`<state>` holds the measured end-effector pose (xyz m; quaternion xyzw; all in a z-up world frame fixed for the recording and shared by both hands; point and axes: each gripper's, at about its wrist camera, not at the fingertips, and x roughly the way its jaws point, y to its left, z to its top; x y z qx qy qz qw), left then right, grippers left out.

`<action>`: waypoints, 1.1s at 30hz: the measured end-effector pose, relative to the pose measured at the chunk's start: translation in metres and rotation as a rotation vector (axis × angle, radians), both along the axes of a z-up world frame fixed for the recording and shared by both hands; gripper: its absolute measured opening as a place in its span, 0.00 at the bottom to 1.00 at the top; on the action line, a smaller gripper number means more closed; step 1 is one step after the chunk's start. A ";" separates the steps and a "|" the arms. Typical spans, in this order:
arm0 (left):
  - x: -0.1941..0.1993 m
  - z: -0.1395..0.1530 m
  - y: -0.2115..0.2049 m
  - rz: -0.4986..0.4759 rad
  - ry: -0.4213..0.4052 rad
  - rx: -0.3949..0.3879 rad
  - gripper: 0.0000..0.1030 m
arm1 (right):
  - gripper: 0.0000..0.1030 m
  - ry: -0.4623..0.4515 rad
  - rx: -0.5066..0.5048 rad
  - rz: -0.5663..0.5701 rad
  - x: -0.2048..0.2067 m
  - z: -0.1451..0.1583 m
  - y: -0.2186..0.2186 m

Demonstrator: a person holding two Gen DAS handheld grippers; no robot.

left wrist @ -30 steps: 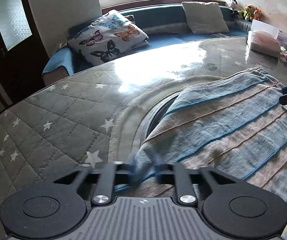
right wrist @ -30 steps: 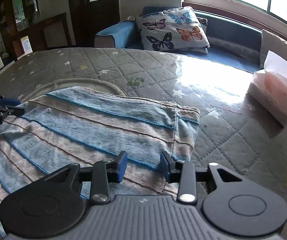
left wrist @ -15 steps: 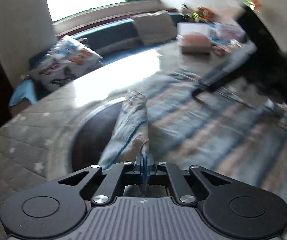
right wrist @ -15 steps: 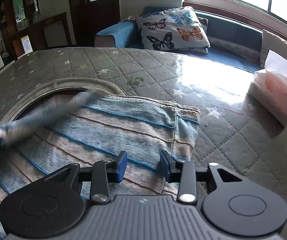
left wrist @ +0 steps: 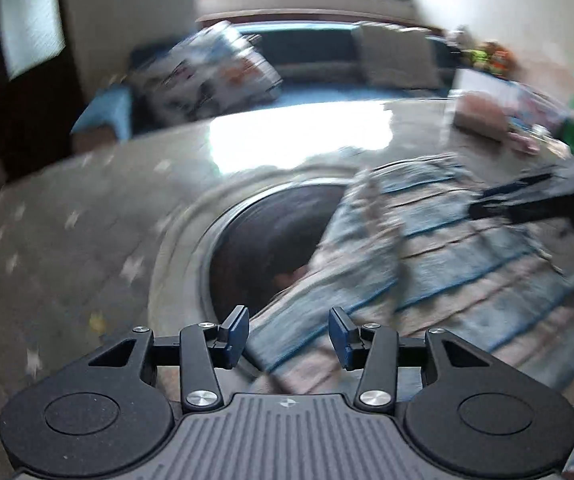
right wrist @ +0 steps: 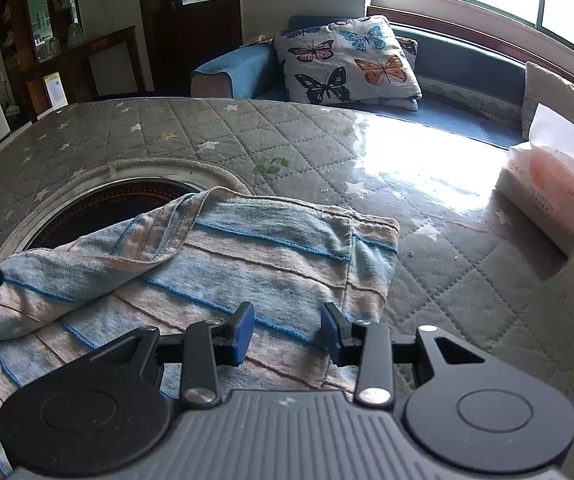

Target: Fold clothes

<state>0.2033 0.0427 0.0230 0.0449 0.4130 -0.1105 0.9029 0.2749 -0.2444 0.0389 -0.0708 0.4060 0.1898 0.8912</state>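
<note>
Garment: we see the striped garment flat on the quilted tabletop, one corner folded back, its far left part lying over the round opening.
Left gripper: jaws have just been opening, nothing between the pads.
Right gripper: jaws part open above the garment's near right edge, gripping nothing.
Open room: bare quilt to the right, up to the tissue pack.
</note>
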 end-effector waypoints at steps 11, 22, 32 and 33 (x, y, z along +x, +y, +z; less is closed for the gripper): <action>0.004 -0.010 0.022 0.025 0.088 -0.128 0.14 | 0.36 -0.001 -0.011 0.005 0.000 0.001 0.000; 0.025 0.022 0.047 0.154 -0.148 0.017 0.03 | 0.36 -0.012 -0.021 -0.021 0.009 0.007 -0.005; 0.076 0.005 0.081 0.259 -0.164 0.153 0.03 | 0.36 -0.020 -0.019 -0.078 0.033 0.005 -0.011; 0.079 0.000 0.083 0.258 -0.151 0.155 0.03 | 0.36 -0.016 -0.018 -0.088 0.037 0.003 -0.012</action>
